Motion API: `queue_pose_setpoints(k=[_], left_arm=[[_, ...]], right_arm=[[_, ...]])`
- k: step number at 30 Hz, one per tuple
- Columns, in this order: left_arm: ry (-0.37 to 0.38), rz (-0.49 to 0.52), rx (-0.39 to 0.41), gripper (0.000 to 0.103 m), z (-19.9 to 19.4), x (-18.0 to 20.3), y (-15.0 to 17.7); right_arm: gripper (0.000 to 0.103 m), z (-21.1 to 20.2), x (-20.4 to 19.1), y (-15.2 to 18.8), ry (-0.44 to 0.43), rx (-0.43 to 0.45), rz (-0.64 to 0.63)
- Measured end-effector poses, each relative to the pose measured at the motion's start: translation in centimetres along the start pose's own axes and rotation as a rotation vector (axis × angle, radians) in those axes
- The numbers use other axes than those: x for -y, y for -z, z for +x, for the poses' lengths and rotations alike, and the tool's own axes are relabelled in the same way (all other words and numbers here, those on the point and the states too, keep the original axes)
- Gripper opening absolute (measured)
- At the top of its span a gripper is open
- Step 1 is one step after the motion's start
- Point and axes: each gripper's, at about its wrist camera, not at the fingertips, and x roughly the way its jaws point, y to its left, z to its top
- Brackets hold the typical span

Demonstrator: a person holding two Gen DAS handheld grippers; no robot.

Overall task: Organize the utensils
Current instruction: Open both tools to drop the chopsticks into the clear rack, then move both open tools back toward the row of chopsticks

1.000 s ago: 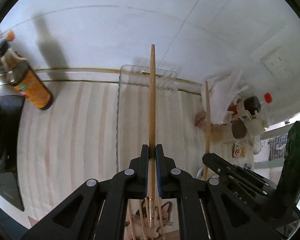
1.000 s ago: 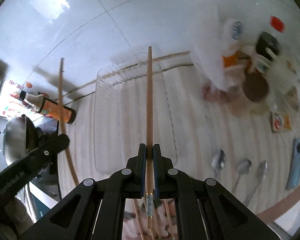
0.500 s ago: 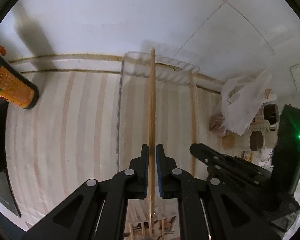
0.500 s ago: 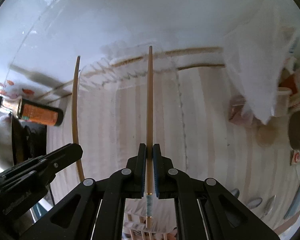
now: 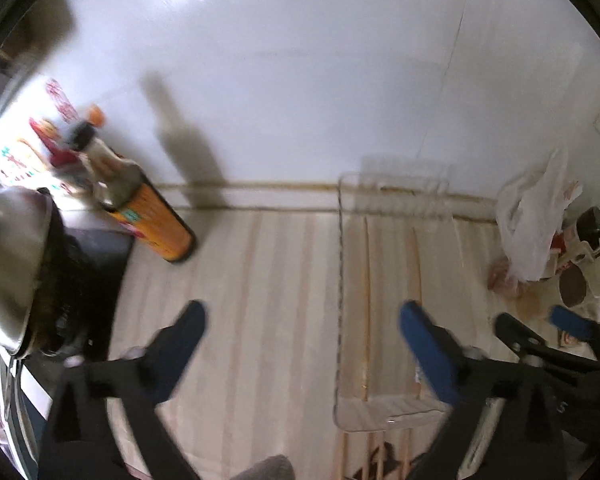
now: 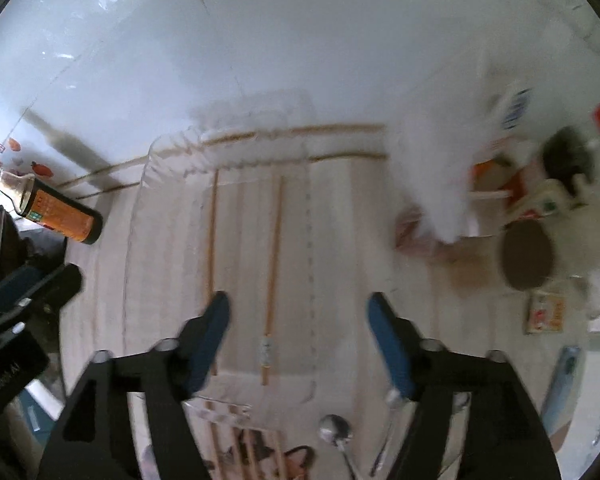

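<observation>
Right wrist view is showing the right gripper (image 6: pixel 296 312) spread wide and gripping nothing, hovering above the clear plastic tray (image 6: pixel 148 184) where two wooden chopsticks (image 6: pixel 274 264) are lying side by side, apart. The left gripper (image 5: pixel 300 324) is likewise gaping wide and empty beside the tray's left wall. Next, I judge, the spoons (image 6: pixel 334 438) near the tray's front edge are waiting; approaching low along a handle should be giving a clean pinch. Everything is sitting on a pale striped counter (image 5: pixel 260 280) against white wall tiles, with a sauce bottle (image 5: pixel 156 224) standing left.
</observation>
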Motion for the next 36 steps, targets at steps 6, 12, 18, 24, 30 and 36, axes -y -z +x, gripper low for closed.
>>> queue_pose_setpoints(k=[6,12,18,24,30,36], left_arm=[[-0.041,0.010,0.046,0.103,-2.0,-0.3,2.2],[-0.042,0.005,0.076,0.103,-4.0,0.0,4.4],[-0.019,-0.018,0.117,0.103,-6.7,0.2,6.0],[-0.010,-0.033,0.150,0.103,-9.7,0.5,7.3],[-0.044,-0.030,0.116,0.103,-9.8,0.0,10.1],[-0.122,0.001,-0.066,0.103,-3.4,-1.2,15.6]], right_arm=[[0.101,-3.3,0.5,3.0,0.083,0.104,-0.012],[0.101,-5.6,0.6,5.1,0.121,0.166,-0.014],[0.102,-9.1,1.1,7.4,0.144,0.245,-0.021],[0.102,-13.2,1.7,9.8,0.124,0.317,-0.011],[0.102,-14.2,2.5,12.5,0.054,0.313,0.015],[0.099,-8.2,1.9,16.5,0.015,0.130,-0.018]])
